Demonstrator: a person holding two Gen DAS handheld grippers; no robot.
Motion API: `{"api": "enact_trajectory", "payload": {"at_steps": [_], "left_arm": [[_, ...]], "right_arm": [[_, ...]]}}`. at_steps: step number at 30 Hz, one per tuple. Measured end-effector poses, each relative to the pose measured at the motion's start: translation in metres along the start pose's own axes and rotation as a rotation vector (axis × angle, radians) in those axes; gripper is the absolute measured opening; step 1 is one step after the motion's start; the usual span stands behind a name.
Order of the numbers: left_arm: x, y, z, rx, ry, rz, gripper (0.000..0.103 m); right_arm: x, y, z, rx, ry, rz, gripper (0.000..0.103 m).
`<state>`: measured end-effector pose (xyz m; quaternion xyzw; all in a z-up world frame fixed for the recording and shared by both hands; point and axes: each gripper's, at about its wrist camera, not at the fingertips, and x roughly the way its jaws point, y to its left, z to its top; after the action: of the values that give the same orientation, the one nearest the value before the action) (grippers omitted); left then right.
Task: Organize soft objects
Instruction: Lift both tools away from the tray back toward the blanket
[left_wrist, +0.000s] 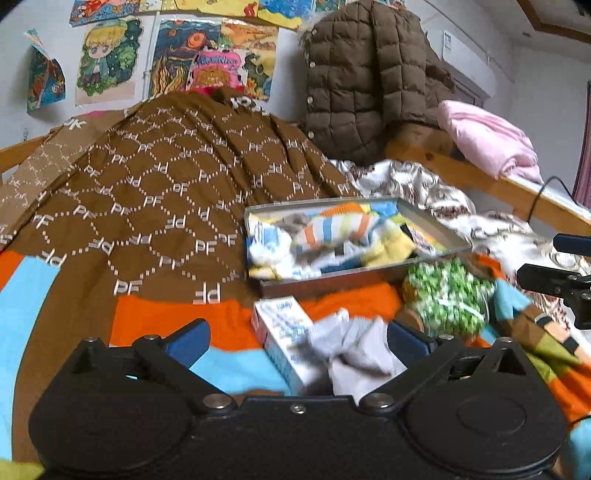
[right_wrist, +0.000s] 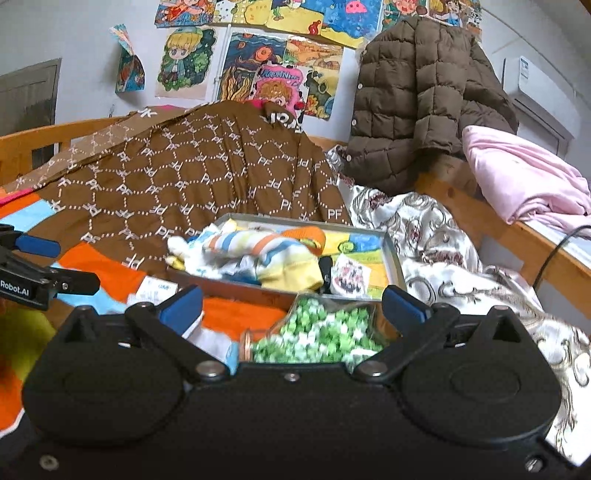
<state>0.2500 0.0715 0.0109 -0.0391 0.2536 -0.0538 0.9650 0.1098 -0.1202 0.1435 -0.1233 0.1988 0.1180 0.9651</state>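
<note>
Both jaws spread and empty, the left hand-held gripper (left_wrist: 295, 341) frames a grey sock (left_wrist: 354, 343) for pickup, the right hand-held gripper (right_wrist: 291, 310) a green bundle (right_wrist: 325, 332), sock-filled tray (left_wrist: 436, 221) just beyond.

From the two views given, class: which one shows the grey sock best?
The left wrist view: the grey sock lies crumpled in plain sight between the open left gripper's fingers, beside a white carton. In the right wrist view it cannot be made out with any certainty.
</note>
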Motion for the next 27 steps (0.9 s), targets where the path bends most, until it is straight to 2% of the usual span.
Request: {"api": "enact_trajectory", "payload": {"at_steps": [14, 22, 27], "left_arm": [[-0.026, -0.017, -0.035, 0.005, 0.083, -0.008, 0.102], [-0.06, -0.027, -0.042, 0.015, 0.078, 0.028, 0.102], [-0.086, -0.031, -0.038, 0.008, 0.042, 0.064, 0.102]], "right_arm": [[-0.037, 0.015, -0.059, 0.09, 0.128, 0.016, 0.102], [-0.074, 0.034, -0.075, 0.081, 0.134, 0.068, 0.102], [-0.102, 0.042, -0.082, 0.09, 0.116, 0.088, 0.102]]}}
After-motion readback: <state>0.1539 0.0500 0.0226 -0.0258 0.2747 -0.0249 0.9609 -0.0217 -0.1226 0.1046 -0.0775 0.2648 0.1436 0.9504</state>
